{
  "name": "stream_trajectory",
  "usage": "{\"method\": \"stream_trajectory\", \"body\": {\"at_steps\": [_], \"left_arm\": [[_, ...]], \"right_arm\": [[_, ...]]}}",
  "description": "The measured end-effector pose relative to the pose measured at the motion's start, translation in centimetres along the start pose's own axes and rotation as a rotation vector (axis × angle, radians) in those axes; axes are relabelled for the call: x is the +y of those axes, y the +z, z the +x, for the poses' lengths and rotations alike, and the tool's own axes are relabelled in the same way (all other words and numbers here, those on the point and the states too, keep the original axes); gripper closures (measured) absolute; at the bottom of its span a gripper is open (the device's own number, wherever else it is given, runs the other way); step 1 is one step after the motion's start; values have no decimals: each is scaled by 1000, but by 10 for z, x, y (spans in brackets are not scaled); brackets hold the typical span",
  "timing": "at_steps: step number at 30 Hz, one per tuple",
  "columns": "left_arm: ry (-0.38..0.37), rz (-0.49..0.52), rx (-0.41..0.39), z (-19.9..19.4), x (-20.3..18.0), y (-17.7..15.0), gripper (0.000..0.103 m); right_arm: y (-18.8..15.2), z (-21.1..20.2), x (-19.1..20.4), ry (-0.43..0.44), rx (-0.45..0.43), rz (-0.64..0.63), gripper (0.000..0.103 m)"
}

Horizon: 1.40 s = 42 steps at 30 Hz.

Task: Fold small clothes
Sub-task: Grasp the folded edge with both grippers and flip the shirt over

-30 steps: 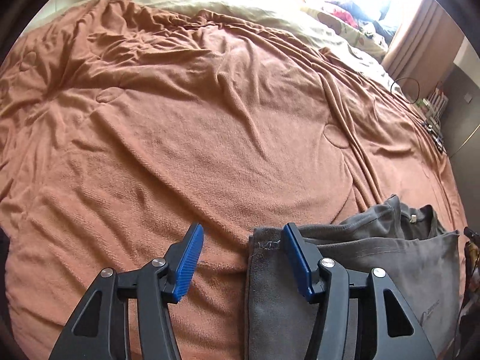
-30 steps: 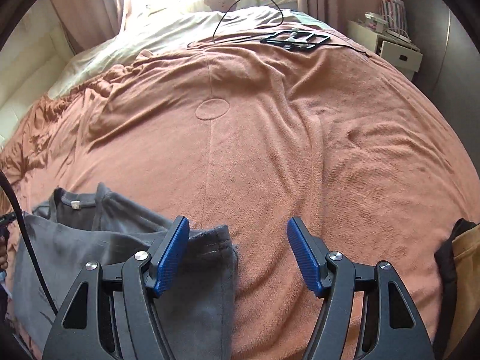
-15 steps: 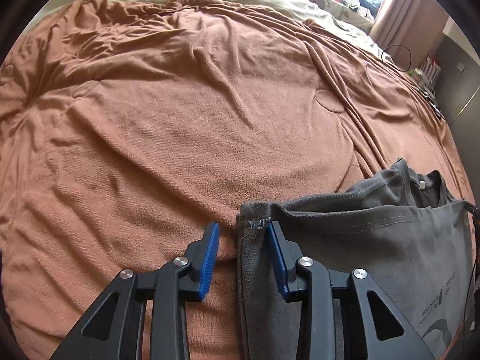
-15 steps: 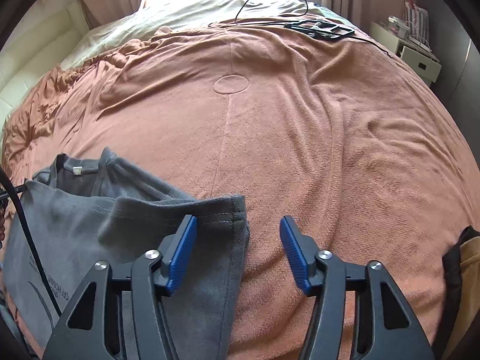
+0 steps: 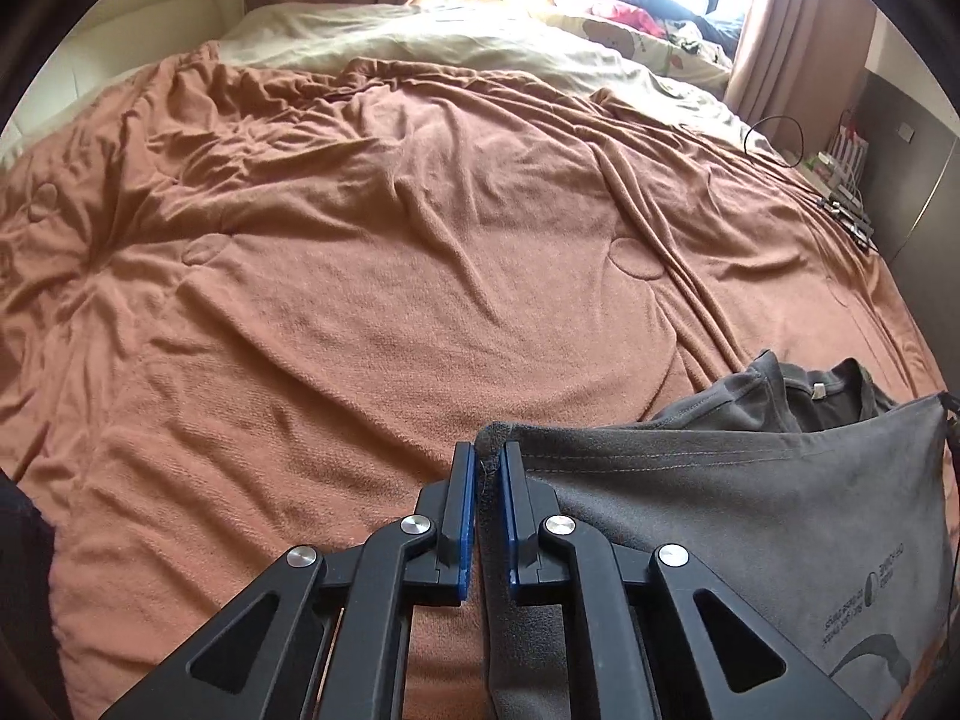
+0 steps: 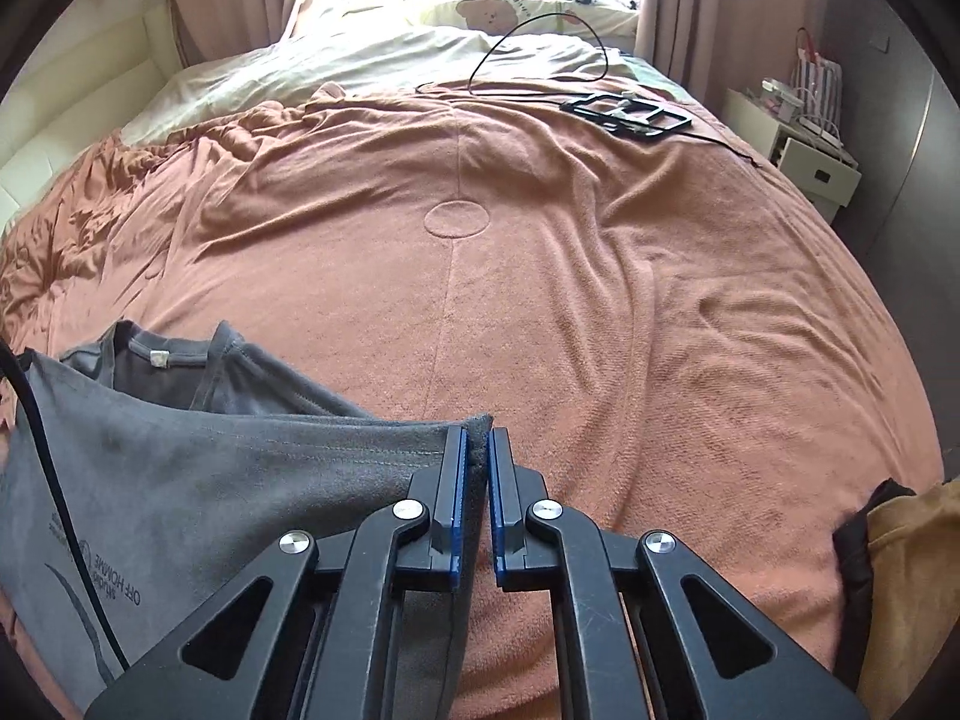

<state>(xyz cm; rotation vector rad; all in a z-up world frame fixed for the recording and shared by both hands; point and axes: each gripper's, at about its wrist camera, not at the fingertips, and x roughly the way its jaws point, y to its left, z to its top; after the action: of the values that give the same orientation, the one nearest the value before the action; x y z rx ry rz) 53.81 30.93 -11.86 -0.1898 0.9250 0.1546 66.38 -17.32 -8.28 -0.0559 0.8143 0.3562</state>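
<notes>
Both tools, left tool and right tool, are clamping opposite hem corners of my grey T-shirt, keeping its edge taut for folding over the bed.

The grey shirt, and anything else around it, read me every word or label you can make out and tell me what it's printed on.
"OFF HOMME": on the grey shirt, right wrist view, print running sideways; the smaller line beside it is too blurred to read.
Print on the shirt in the left wrist view: unreadable.
Neck tag: too small.
</notes>
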Motion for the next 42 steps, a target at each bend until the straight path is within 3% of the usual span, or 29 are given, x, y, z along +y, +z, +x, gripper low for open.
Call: {"method": "stream_trajectory", "body": {"at_steps": [7,14,27,42], "left_arm": [[15,8,-48,-32,-5,18,95],[61,2,-63,-30,-9,39,95],[191,83,94,66,-20,51,94],[270,117,124,102,-21,51,95]], "right_arm": [[6,-35,8,-33,-51,-11,100],[22,-34,15,-88,-59,-17,100],[52,67,23,-152,84,-62,100],[60,120,28,-238,121,-87,101]]}}
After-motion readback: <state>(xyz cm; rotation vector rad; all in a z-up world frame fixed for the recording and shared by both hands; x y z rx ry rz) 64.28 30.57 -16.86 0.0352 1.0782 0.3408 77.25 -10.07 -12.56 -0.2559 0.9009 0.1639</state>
